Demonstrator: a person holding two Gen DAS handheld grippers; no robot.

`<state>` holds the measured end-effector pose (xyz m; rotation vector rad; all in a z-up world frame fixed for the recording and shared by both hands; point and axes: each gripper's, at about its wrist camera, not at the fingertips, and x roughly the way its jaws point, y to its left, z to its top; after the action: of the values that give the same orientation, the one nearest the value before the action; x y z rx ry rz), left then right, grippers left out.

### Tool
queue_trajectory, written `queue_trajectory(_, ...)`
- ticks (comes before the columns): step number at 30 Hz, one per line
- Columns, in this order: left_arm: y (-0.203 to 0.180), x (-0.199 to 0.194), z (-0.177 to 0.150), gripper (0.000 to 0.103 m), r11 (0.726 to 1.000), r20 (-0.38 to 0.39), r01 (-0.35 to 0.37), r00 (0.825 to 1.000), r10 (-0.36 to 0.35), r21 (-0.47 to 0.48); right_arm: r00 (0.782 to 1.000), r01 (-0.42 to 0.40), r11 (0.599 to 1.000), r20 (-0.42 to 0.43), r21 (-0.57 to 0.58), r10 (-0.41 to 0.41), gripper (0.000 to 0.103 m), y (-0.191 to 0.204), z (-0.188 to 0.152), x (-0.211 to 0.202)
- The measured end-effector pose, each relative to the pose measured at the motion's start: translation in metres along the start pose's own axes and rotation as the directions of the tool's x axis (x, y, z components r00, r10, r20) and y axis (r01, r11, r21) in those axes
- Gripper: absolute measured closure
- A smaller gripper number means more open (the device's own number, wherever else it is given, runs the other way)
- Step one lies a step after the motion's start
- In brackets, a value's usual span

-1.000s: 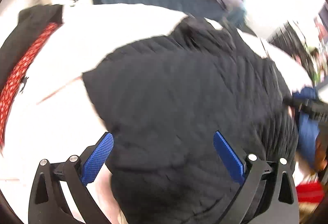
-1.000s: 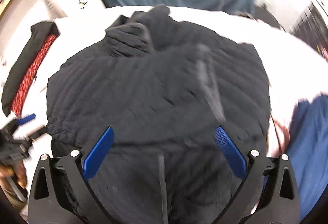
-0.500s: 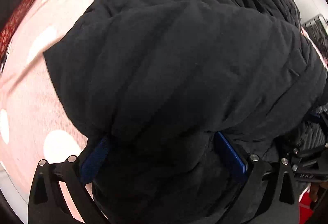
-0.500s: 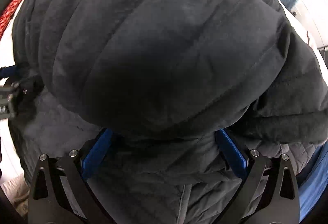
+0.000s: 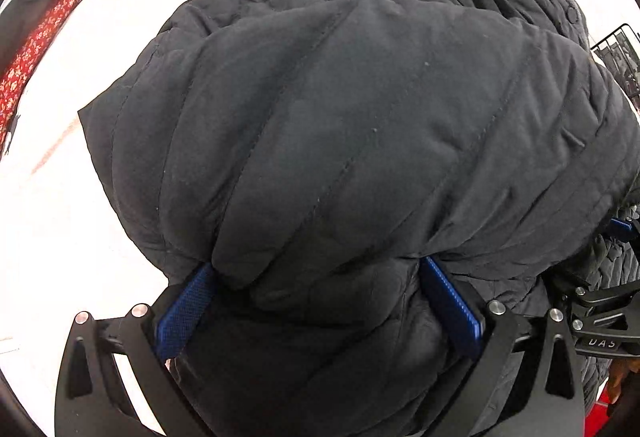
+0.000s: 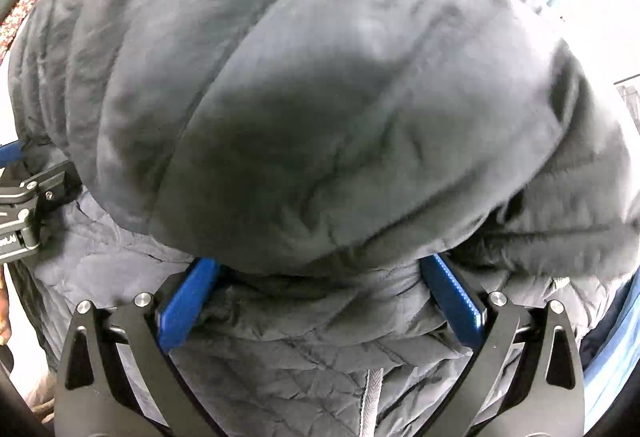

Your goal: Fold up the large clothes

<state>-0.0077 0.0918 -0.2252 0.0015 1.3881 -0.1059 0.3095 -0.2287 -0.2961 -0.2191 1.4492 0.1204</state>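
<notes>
- left tool point(image 5: 316, 293) spread wide, black puffer jacket point(image 5: 360, 125) bulging between its fingers
- right tool point(image 6: 320, 289) spread too, fingertips buried under the fold
- white tabletop point(image 5: 52, 217) open on the left
- jacket's far edge hidden

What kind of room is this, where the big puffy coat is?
Probably a laundry or clothes-sorting room. A black quilted puffer jacket lies on a white table, another dark garment with red flowered lining waits beside it, and a black wire basket stands nearby.
</notes>
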Motion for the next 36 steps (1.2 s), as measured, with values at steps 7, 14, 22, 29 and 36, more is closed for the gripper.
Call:
queue_trajectory(7,0.019,-0.033,-0.016,0.006,0.998,-0.009,0.059,0.998,-0.059,-0.007,0.995,-0.022,0.999,0.095,0.027,0.019,0.005,-0.008,-0.034,-0.044)
queue_trajectory(14,0.051,-0.075,-0.087,0.006,0.985,-0.013,0.074,0.997,-0.077,-0.157,0.978,-0.149,0.986,0.157,0.072,0.137,0.005,-0.062,-0.107,-0.077)
queue_trajectory(22,0.07,-0.097,-0.184,0.006,0.981,-0.036,0.032,0.999,-0.04,-0.192,0.952,-0.288,0.921,0.181,0.261,0.246,0.005,-0.19,-0.204,-0.089)
queue_trajectory(29,0.095,-0.102,-0.263,0.007,0.955,-0.062,0.071,0.994,-0.092,-0.288,0.971,-0.217,0.97,0.129,0.111,0.202,0.01,-0.206,-0.262,-0.091)
queue_trajectory(36,0.088,-0.09,-0.312,0.008,0.931,-0.044,0.18,0.978,-0.204,-0.316,0.958,-0.285,0.947,0.084,0.148,0.275,0.017,-0.225,-0.284,-0.068)
